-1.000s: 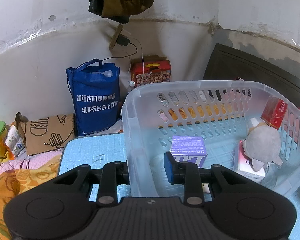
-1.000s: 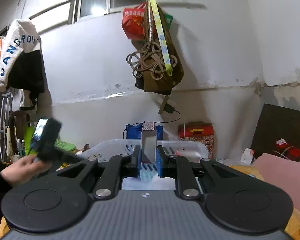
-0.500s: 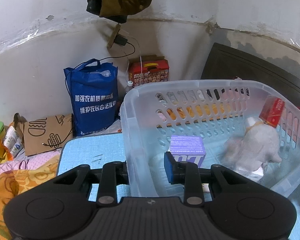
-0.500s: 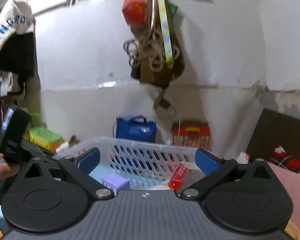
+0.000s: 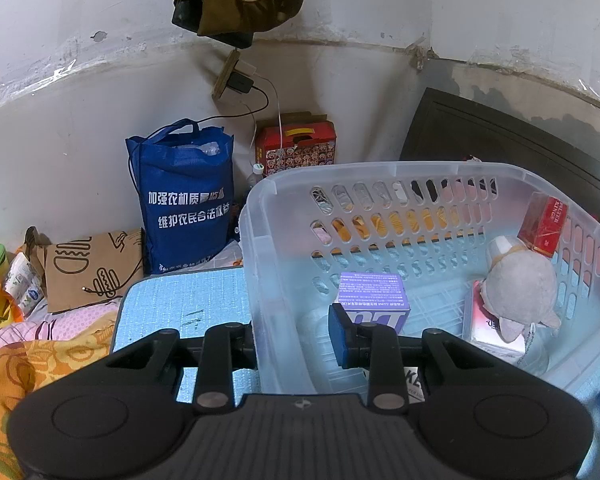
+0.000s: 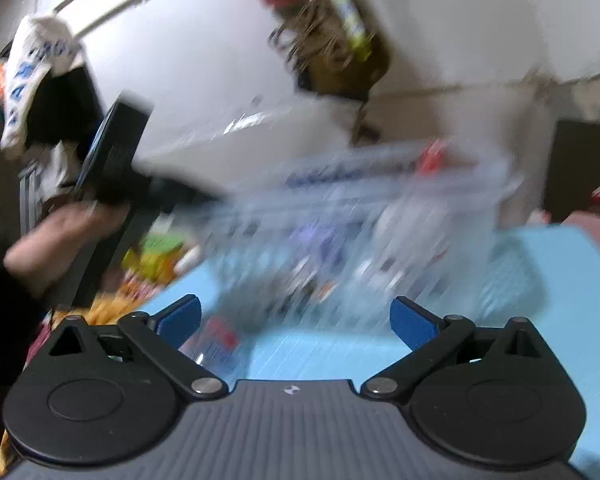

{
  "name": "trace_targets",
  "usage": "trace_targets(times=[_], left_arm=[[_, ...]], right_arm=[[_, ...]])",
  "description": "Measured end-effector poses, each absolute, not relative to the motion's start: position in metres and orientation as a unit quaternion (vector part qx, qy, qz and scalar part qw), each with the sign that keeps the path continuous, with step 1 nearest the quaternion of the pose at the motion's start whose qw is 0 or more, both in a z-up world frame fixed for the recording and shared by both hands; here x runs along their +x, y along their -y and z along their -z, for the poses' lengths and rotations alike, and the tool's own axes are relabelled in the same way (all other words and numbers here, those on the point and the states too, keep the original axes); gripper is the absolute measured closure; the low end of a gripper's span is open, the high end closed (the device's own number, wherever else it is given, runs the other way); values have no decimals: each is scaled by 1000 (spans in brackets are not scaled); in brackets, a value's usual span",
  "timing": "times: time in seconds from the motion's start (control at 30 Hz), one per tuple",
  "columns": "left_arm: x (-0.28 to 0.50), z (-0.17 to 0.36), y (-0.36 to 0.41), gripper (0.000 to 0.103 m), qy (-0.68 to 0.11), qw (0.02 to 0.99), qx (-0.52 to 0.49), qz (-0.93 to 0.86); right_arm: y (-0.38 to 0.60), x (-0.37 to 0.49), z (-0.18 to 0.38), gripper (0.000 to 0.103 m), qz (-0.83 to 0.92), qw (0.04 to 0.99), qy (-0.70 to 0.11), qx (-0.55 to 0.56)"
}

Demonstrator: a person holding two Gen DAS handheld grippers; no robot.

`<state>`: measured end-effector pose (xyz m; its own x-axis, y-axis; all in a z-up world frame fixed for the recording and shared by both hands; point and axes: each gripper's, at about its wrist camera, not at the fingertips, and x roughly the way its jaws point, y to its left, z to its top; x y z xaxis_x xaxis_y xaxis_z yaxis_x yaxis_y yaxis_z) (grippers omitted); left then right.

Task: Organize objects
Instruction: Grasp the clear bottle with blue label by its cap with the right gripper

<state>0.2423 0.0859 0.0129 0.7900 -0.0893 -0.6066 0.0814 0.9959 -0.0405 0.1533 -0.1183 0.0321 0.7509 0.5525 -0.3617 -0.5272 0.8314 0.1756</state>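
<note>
Left gripper (image 5: 296, 340): narrow, clamped on the near wall of the clear basket (image 5: 260, 264), one finger outside, one inside.
Right gripper (image 6: 296, 320): wide, jaws closing, nothing between them, over the blue mat (image 6: 340, 356).
Basket contents: purple box (image 5: 374, 294), grey plush toy (image 5: 520, 292), red box (image 5: 544, 222) against the right wall.
Right view: heavily blurred.

left wrist: close above the basket (image 5: 380, 172) near corner, facing down into it toward the wall corner | right wrist: farther back, low over the blue mat (image 6: 540, 280), blurred | shared: basket, mat
</note>
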Motion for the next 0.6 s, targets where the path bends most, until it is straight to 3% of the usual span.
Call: trace_targets(times=[0.1,0.53,0.6], left_arm=[[242,-13,-86,69,-321,946,-6,45],[243,-13,-86,69,-321,946,-6,45],[243,-13,-86,69,-321,946,-6,45]], right_arm=[[108,148,-21,31,-314,922,-226,26],[56,155,-4,35,-320,911,-257,-30],[51,158,0,40,-320,910,-261,-35]])
